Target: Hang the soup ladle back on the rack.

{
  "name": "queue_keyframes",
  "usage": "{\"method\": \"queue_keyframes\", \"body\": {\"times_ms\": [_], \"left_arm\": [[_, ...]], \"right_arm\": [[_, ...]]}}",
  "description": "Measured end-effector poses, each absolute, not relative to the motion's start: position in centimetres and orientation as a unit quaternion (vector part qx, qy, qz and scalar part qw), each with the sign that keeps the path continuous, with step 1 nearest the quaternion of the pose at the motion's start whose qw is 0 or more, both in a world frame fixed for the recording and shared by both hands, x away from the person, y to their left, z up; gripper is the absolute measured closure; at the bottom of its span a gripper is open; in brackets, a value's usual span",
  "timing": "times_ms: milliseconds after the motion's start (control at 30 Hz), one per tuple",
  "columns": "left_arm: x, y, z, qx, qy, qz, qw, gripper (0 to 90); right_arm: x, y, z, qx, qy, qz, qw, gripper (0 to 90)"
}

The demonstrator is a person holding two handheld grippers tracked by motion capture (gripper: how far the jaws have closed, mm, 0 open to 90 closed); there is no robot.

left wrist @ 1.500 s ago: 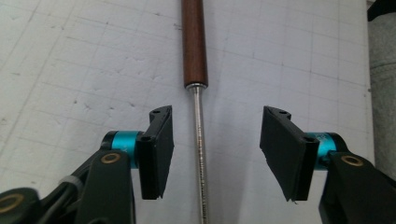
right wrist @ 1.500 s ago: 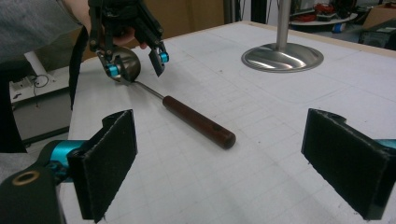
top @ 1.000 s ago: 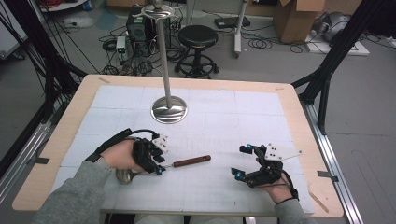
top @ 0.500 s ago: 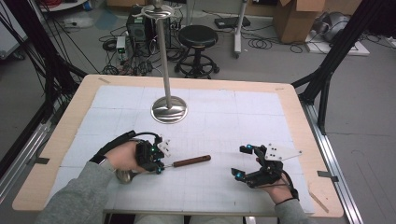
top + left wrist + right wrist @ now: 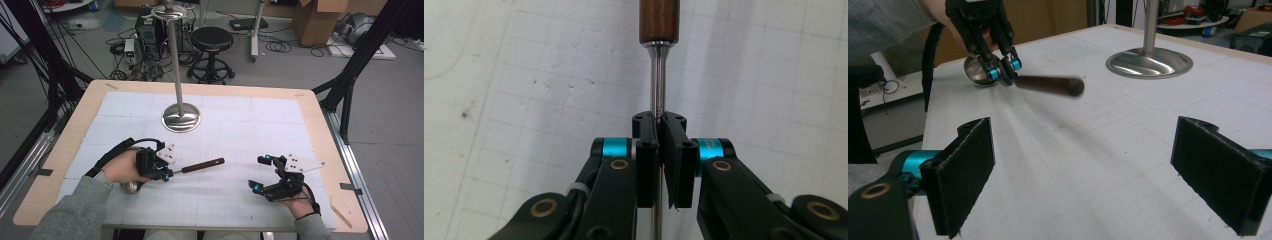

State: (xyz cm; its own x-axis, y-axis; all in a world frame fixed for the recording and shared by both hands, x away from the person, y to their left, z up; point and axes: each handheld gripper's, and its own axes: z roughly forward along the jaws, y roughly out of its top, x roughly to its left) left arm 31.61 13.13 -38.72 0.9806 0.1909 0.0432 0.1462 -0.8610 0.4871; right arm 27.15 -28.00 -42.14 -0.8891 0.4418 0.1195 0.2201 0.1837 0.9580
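Table (image 5: 65, 150): light wooden top, pale rim exposed all round. White gridded mat (image 5: 280, 130) covers its middle. Steel stand (image 5: 180, 118), round base, on mat's far part.

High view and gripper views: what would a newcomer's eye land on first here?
First, the left gripper at the table's near left, jaws shut on the metal shaft of a ladle whose wooden handle points right. Next, the steel stand rising from its round base at centre back. The right gripper waits open, near right.
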Motion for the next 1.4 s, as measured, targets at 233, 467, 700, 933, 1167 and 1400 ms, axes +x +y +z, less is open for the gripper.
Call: {"method": "queue_keyframes", "body": {"times_ms": [233,467,700,933,1167,1400], "left_arm": [[30.9,13.9,-37.7,0.954,0.085,0.061,0.281,84.3],[30.0,14.4,-36.1,0.934,0.086,0.077,0.337,84.3],[29.9,15.4,-35.7,0.915,0.105,0.081,0.38,84.4],[29.7,16.3,-35.3,0.899,0.121,0.083,0.413,84.3],[29.6,16.9,-34.6,0.882,0.133,0.087,0.443,84.2],[29.9,17.8,-34.1,0.861,0.16,0.108,0.471,84.2]], "right_arm": [[27.2,-28.1,-42.2,0.218,0.763,0.601,0.094,9.5],[27.1,-28.1,-42.2,0.22,0.763,0.601,0.092,9.5],[27.2,-28.1,-42.2,0.222,0.764,0.599,0.092,9.5],[27.1,-28.1,-42.2,0.223,0.765,0.598,0.09,9.5],[27.2,-28.1,-42.2,0.221,0.765,0.598,0.089,9.5],[27.1,-28.1,-42.2,0.217,0.765,0.6,0.09,9.5]]}}
